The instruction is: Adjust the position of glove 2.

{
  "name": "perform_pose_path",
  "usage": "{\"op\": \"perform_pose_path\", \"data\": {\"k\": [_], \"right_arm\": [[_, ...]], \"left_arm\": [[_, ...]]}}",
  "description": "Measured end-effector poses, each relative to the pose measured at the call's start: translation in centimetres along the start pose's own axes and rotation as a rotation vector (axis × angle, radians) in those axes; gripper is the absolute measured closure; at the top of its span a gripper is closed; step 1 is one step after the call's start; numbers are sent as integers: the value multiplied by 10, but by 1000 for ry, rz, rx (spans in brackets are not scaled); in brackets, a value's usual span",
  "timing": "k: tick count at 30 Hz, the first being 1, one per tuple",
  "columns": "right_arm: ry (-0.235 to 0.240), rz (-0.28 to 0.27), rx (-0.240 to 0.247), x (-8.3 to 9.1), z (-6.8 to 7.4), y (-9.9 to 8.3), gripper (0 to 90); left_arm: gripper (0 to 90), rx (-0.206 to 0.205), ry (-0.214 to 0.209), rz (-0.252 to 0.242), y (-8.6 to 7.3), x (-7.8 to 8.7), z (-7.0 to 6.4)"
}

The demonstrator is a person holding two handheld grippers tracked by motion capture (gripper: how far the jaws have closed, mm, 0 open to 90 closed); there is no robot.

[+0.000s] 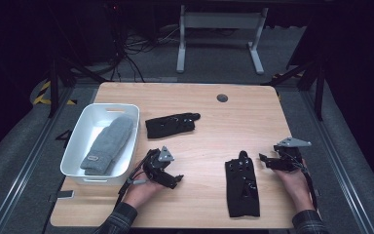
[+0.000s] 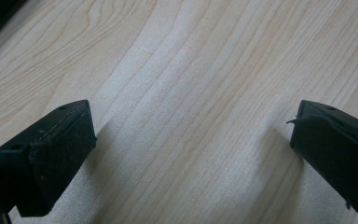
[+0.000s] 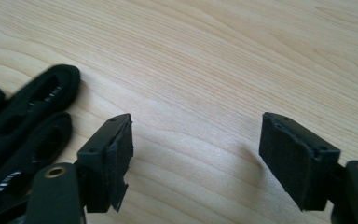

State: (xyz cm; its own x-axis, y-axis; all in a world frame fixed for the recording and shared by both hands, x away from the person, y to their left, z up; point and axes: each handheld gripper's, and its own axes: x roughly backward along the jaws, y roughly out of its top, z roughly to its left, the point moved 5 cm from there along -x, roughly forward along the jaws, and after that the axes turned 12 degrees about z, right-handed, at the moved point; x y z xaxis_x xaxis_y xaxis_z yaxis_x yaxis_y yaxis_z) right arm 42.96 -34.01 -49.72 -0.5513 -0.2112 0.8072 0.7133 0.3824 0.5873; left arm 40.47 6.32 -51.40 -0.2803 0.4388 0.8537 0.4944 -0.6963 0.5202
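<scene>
Beside the near black glove (image 1: 242, 187), the right gripper (image 1: 268, 161) gapes (left gripper (image 1: 175, 181) too), grasping nothing.

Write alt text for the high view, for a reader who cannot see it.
A person's two hands hold open grippers over a wooden table: the left gripper near a white bin holding a grey mitten, the right gripper beside a black glove. A second black glove lies near the bin.

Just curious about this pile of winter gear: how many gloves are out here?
3: a grey knitted mitten in the white plastic bin, a black glove mid-table, another black glove near the right claw.
</scene>
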Motion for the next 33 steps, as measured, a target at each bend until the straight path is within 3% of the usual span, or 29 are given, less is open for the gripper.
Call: {"op": "perform_pose_path", "data": {"k": [4,7,8,11,14,16,21,27,33], "right_arm": [[17,-10,-16,-2,-1,-2,226],[22,-7,-17,-2,-1,-2,220],[23,-6,-19,-2,-1,-2,219],[22,-7,-22,-2,-1,-2,216],[23,-7,-22,-2,-1,-2,216],[24,-7,-23,-2,-1,-2,216],[25,-7,-23,-2,-1,-2,217],[25,-8,-24,-2,-1,-2,218],[25,-8,-24,-2,-1,-2,218]], "left_arm": [[17,1,5,0,1,1,1],[170,14,9,17,3,5,3],[170,21,12,20,4,6,4],[280,40,10,33,7,8,8],[524,61,3,13,14,13,12],[572,56,21,29,20,16,16],[878,71,26,8,36,19,24],[899,126,29,-12,54,19,40],[899,135,72,-27,77,15,58]]}}
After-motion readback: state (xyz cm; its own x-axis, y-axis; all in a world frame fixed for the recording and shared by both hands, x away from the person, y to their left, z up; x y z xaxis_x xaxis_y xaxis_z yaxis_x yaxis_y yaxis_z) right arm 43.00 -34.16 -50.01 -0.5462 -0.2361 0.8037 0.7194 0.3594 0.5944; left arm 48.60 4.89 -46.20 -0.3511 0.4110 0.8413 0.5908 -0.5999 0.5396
